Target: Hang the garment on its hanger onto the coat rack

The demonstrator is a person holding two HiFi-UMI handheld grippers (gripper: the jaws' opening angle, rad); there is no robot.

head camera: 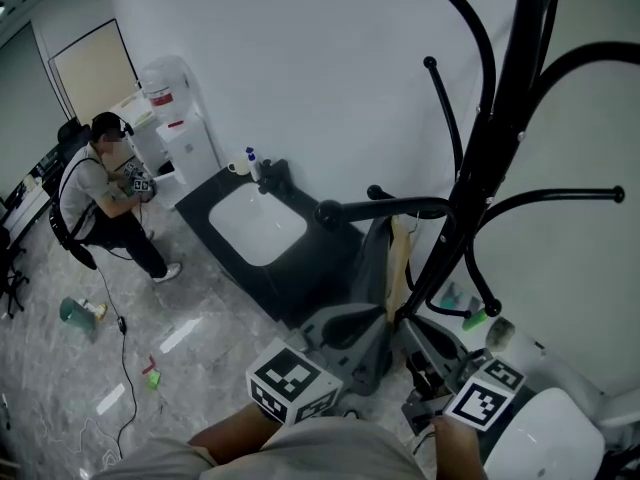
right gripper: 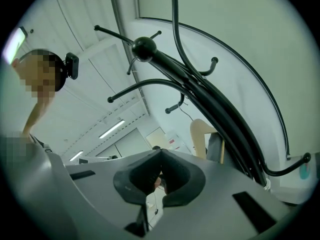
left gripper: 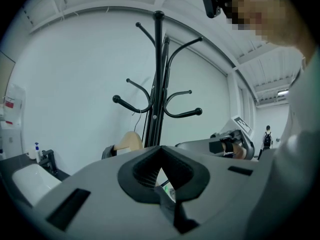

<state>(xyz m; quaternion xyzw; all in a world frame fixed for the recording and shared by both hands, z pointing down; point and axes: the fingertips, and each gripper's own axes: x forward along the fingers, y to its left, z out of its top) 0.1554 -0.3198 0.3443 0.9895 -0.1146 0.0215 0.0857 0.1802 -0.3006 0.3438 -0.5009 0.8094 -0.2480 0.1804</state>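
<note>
The black coat rack rises at the right of the head view, and its curved arms fill both gripper views. On one low arm hangs a wooden hanger carrying a grey garment. The hanger also shows beside the pole and, with the grey cloth, next to it. My left gripper sits just below the garment, and its jaw tips meet with nothing between them. My right gripper is low beside the pole, shut and empty.
A black counter with a white basin stands against the wall left of the rack. Farther left a person crouches near a white dispenser. Cables and small items lie on the floor. A white rounded object sits at bottom right.
</note>
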